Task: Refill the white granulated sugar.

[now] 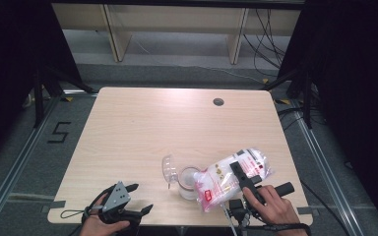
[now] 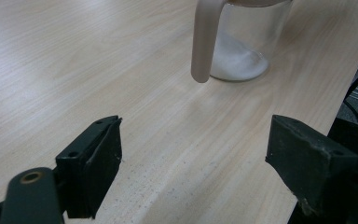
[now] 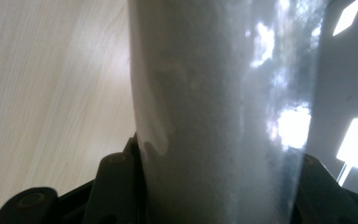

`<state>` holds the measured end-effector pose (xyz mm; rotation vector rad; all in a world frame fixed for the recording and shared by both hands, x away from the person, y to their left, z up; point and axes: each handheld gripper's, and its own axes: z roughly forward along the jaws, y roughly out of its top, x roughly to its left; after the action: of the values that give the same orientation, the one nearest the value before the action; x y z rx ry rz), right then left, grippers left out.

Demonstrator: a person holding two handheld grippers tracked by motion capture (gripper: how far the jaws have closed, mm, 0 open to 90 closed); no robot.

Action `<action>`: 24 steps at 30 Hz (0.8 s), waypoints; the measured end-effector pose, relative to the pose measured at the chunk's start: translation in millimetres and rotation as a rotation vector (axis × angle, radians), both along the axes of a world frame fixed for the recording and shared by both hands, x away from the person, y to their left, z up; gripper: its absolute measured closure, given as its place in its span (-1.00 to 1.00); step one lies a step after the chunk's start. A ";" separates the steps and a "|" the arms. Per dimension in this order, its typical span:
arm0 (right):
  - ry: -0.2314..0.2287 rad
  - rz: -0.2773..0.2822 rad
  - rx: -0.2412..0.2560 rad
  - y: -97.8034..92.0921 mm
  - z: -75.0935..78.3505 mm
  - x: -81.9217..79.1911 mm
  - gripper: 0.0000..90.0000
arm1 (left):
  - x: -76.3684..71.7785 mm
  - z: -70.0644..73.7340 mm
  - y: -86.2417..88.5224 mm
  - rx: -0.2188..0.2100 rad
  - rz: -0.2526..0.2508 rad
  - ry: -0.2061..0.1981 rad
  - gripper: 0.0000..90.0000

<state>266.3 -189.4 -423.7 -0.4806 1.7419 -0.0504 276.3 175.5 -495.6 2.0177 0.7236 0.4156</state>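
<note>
Jar (image 2: 242, 42) top cut off; bag (image 3: 223, 112) hides right gripper's fingertips.

The right gripper (image 1: 243, 178) clamps a bag (image 1: 229, 178) tilted over the jar (image 1: 189, 182); the left gripper (image 1: 139, 197) rests at 7 o'clock.

Lab or recording studio setup, not a home. Single light wood-laminate desk (image 1: 142, 132) with a cable grommet hole (image 1: 218, 102) stands on grey carpet floor (image 1: 177, 73). Black curtains (image 1: 10, 59) hang at both sides on stands. Loose cables (image 1: 268, 34) trail at the back right. Black tape mark (image 1: 59, 132) on floor; metal rails (image 1: 15, 167) flank the desk.
</note>
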 end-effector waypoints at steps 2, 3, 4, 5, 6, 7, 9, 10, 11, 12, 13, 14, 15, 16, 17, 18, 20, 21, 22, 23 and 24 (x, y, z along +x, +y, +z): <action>0.016 -0.015 0.029 -0.5 -2.7 1.6 0.25 | -0.1 -0.1 -0.4 0.002 0.001 -0.002 -0.61; 0.012 -0.014 0.020 -0.2 -1.9 2.8 0.25 | -0.9 -0.5 -1.5 -0.012 0.004 0.003 -0.61; 0.015 -0.023 0.036 -1.2 -3.3 3.4 0.25 | -2.1 -0.9 -2.3 -0.024 0.017 0.018 -0.60; 0.018 -0.032 0.049 -2.0 -4.3 2.9 0.25 | -2.1 -0.8 -2.3 -0.025 0.016 0.017 -0.60; 0.004 -0.021 0.011 -2.2 -2.1 2.5 0.25 | -2.0 -0.8 -2.1 -0.024 0.016 0.017 -0.61; 0.008 -0.016 0.012 -2.6 -2.8 2.1 0.25 | -1.6 -0.6 -1.7 -0.019 0.012 0.011 -0.61; 0.016 -0.038 0.030 -4.7 -5.4 -0.5 0.25 | -1.4 -0.8 -1.3 -0.013 0.017 0.015 -0.61; 0.016 -0.045 0.030 -5.8 -5.2 -1.9 0.25 | -1.6 -1.2 -2.5 -0.029 0.018 0.014 -0.61; 0.003 -0.018 -0.005 -4.7 -2.7 -1.3 0.25 | -1.5 -1.1 -2.5 -0.028 0.017 0.012 -0.61; -0.003 -0.012 0.002 -4.4 -2.5 -1.4 0.25 | -1.5 -1.1 -2.6 -0.030 0.019 0.013 -0.61; 0.006 -0.035 0.007 -4.9 -2.8 -2.7 0.25 | 0.0 0.1 0.1 0.016 0.006 0.004 -0.61; 0.006 -0.038 0.027 -5.0 -3.5 -2.8 0.25 | -0.3 -0.3 -0.4 0.010 0.012 0.009 -0.61; 0.006 -0.015 0.016 -3.7 -1.8 -1.2 0.25 | -1.0 -1.0 -1.8 -0.016 0.017 0.011 -0.61; 0.006 -0.012 0.020 -3.4 -1.4 -0.6 0.25 | -0.9 -0.9 -1.7 -0.011 0.012 0.009 -0.61; -0.004 -0.001 0.005 -2.6 0.2 0.4 0.25 | -1.8 -1.0 -2.2 -0.015 0.020 0.015 -0.61; 0.003 -0.014 0.019 -3.0 -0.7 0.4 0.25 | -1.8 -1.2 -2.5 -0.022 0.017 0.015 -0.61; 0.012 -0.030 0.026 -3.9 -0.6 0.0 0.26 | -2.1 -0.7 -2.5 -0.023 0.016 0.014 -0.61; 0.003 -0.030 0.029 -4.6 -0.9 -0.7 0.26 | -1.8 -0.8 -2.4 -0.025 0.015 0.014 -0.61; -0.002 -0.019 0.008 -4.7 0.7 -0.8 0.26 | -1.3 -0.8 -2.1 -0.022 0.013 0.010 -0.61; -0.001 -0.019 0.014 -5.1 0.1 -1.6 0.26 | -0.4 -0.4 -1.5 -0.012 0.004 0.000 -0.61; 0.003 -0.030 0.014 -5.5 -0.3 -2.5 0.26 | -0.3 -1.3 -1.9 -0.020 0.008 0.002 -0.60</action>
<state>263.8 -194.8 -424.0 -0.4452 1.7517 -0.0589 276.0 173.6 -496.9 1.9978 0.7344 0.4091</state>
